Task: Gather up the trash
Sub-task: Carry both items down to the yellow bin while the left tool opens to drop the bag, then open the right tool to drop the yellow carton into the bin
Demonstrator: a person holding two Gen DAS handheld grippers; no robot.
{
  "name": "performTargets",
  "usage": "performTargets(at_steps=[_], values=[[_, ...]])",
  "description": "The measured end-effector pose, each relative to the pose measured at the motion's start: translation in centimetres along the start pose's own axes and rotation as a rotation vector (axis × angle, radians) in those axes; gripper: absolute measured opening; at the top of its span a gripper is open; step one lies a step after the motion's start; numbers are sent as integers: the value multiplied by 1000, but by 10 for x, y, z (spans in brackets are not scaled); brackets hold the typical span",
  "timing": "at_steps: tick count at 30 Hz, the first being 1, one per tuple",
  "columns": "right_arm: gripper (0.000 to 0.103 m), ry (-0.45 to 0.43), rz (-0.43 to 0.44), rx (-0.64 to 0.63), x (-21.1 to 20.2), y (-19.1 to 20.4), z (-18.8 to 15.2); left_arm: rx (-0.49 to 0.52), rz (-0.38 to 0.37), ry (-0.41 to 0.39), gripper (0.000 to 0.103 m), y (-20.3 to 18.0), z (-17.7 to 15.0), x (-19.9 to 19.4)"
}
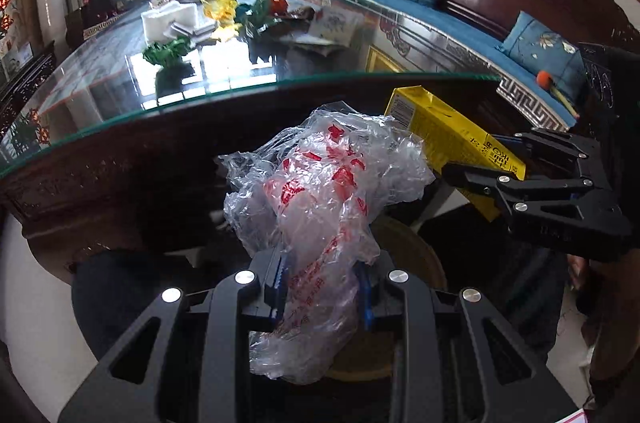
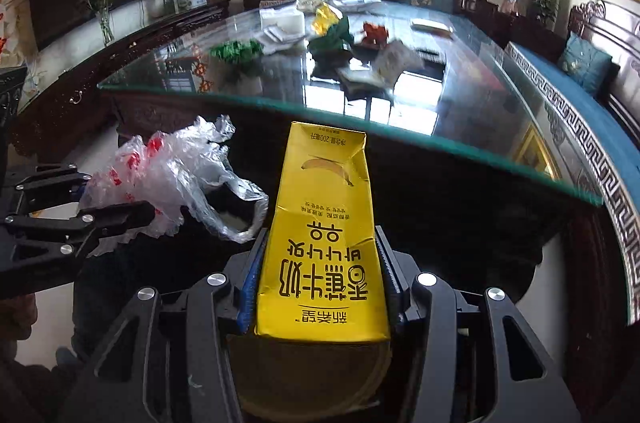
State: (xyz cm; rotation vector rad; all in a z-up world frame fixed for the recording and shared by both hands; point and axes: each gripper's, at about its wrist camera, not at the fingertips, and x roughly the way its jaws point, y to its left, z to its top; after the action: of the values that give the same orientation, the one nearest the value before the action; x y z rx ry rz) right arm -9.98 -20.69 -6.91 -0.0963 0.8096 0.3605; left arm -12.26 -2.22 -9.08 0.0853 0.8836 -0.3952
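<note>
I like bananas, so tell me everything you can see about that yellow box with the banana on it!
The yellow carton is a small drink box that looks like coated cardboard. A banana picture sits near its far end, dark print below it, upside down in the right wrist view, and a barcode shows in the left wrist view. Its panels are dented and creased. The right claw pinches it between blue pads, pointing it toward the glass table, off the tabletop. Nothing else touches it.
</note>
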Motion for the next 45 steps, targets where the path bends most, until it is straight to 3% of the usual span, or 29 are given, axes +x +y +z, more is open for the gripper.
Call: performTargets(at_steps=[5,13,14,17,18,24,31,32,33,34,45], values=[[48,57,-21,39,-3,-9,-30,9,-31,100,29,-5,-22,28],[48,111,-35,71,7,-19,-51,26,-89,259,29,-12,-29,91],[48,119,-36,75,9,-21,-52,23,-98,277,37,-13,-30,98],[48,145,-33,78,16,-24,-56,24,-107,323,92,-13,-31,110],[48,152,-30,78,18,-25,-57,26,-98,315,95,-13,-31,110],[48,208,0,69,37,-23,-63,18,-83,320,95,-2,-33,113],[49,239,56,19,52,-6,-63,-24,-13,281,95,18,-24,108],[58,237,55,11,53,-4,-62,-29,-7,273,95,21,-22,105],[76,224,45,6,52,-3,-60,-33,-5,269,95,22,-20,103],[80,206,43,-2,49,-1,-59,-37,-1,264,95,24,-19,102],[78,118,47,-20,33,1,-43,-14,44,204,95,25,-5,95]])
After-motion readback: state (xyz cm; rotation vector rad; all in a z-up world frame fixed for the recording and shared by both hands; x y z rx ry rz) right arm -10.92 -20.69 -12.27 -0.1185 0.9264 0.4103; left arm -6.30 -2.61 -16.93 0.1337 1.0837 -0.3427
